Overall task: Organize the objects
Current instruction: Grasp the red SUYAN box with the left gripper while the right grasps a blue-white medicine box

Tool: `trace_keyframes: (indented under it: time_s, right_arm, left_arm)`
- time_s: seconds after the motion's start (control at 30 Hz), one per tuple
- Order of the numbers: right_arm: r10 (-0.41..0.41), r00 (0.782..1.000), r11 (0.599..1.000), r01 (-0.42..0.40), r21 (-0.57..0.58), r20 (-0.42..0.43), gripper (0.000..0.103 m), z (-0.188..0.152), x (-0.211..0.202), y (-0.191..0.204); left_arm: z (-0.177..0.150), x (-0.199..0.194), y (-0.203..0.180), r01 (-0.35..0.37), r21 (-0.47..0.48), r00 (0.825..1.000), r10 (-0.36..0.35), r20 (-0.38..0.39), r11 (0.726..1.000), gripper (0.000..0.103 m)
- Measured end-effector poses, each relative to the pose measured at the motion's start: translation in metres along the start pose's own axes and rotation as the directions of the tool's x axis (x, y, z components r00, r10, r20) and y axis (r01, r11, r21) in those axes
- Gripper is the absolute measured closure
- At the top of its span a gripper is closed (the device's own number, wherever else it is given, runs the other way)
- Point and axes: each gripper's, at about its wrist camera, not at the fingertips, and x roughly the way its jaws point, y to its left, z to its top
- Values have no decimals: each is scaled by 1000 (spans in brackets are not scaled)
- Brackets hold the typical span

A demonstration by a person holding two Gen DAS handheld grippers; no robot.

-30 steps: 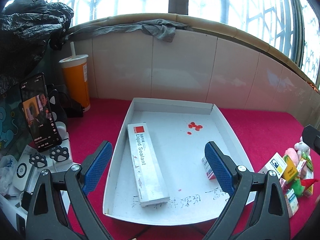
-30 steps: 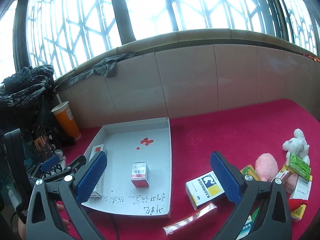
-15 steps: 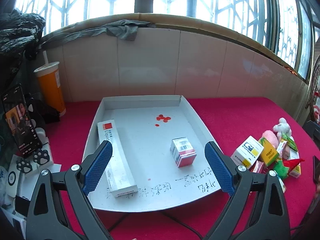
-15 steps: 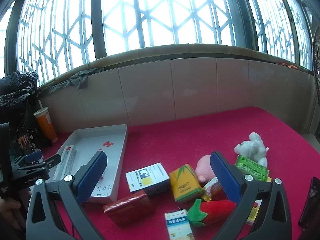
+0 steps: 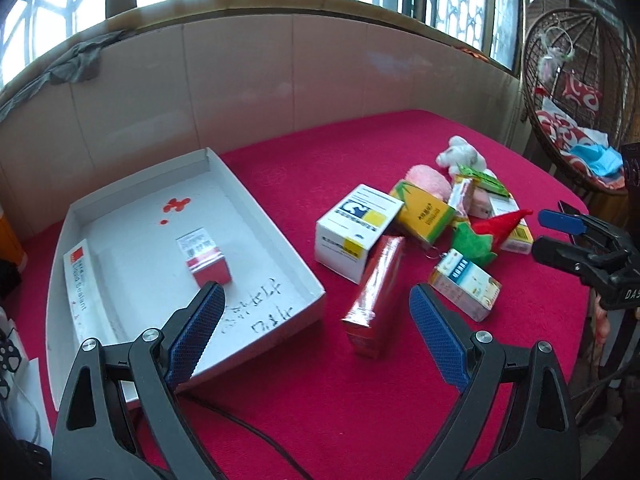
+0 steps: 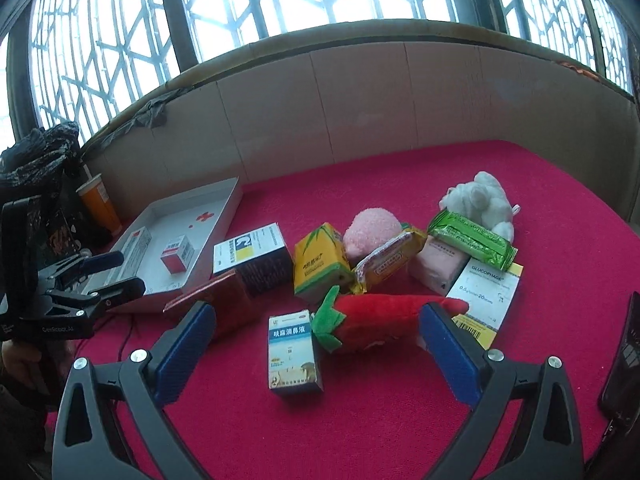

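Observation:
A white tray [image 5: 280, 232] on the red cloth holds a long Liquid Sealant box [image 5: 78, 280] and a small red-and-white box [image 5: 204, 256]. To its right is a pile of boxes and plush toys. My left gripper [image 5: 316, 308] hangs open over the tray's near right corner, with a long red box [image 5: 374, 288] just beyond it. My right gripper [image 6: 316, 320] is empty and its jaws are closing. A small blue-and-white box [image 6: 292, 352] and a red chili plush [image 6: 384, 312] lie between its fingers, untouched.
The pile also holds a white-and-yellow box [image 6: 252, 252], a yellow carton [image 6: 320, 264], a green packet [image 6: 472, 240], a Glucophage box [image 6: 484, 292] and pink [image 6: 372, 232] and white [image 6: 480, 196] plush. An orange cup [image 6: 98, 204] stands left, a phone [image 6: 624, 360] lies right, and a wicker chair [image 5: 580, 100] is beyond.
Both grippers swung right from the tray toward the pile. The right one came down closer to the chili plush and small box, and its jaws narrowed slightly.

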Motion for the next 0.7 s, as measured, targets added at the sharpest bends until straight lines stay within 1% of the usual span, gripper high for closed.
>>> trace_keyframes:
  time_s: [0.03, 0.07, 0.1, 0.17, 0.23, 0.33, 0.43, 0.5, 0.6, 0.7]
  right_arm:
    - [11, 1000, 1000, -12, -23, -26, 13, -5, 4, 5]
    - [17, 998, 999, -19, -39, -54, 26, -10, 9, 9]
    - [17, 996, 999, -21, -48, -83, 36, -15, 15, 11]
    - [16, 991, 998, -23, -50, -136, 37, -24, 28, 14]
    - [32, 985, 998, -39, -39, -171, 37, -31, 38, 15]
    - [36, 980, 998, -46, -48, -194, 37, -36, 49, 17]
    - [36, 977, 998, -46, -46, -209, 37, -37, 60, 18]
    - [32, 977, 998, -43, -45, -213, 37, -37, 66, 18]
    - [23, 979, 997, -37, -66, -201, 37, -37, 68, 22]
    - [16, 980, 996, -33, -85, -197, 39, -39, 69, 25]
  left_arm:
    - [-2, 4, -7, 16, 16, 1000, -15, -17, 1000, 9]
    - [-5, 8, -13, 26, 30, 999, -25, -35, 999, 9]
    - [-7, 11, -18, 28, 37, 998, -26, -49, 999, 9]
    - [-13, 16, -22, 27, 33, 997, -25, -70, 999, 9]
    - [-17, 21, -22, 42, 21, 995, -40, -89, 999, 9]
    - [-18, 28, -19, 45, 3, 993, -44, -109, 999, 9]
    - [-12, 33, -16, 58, -10, 992, -59, -109, 998, 9]
    - [-6, 36, -19, 70, 12, 993, -68, -100, 998, 9]
    - [5, 47, -28, 58, 85, 994, -49, -100, 995, 9]
    - [10, 61, -30, 57, 93, 991, -45, -128, 994, 9]
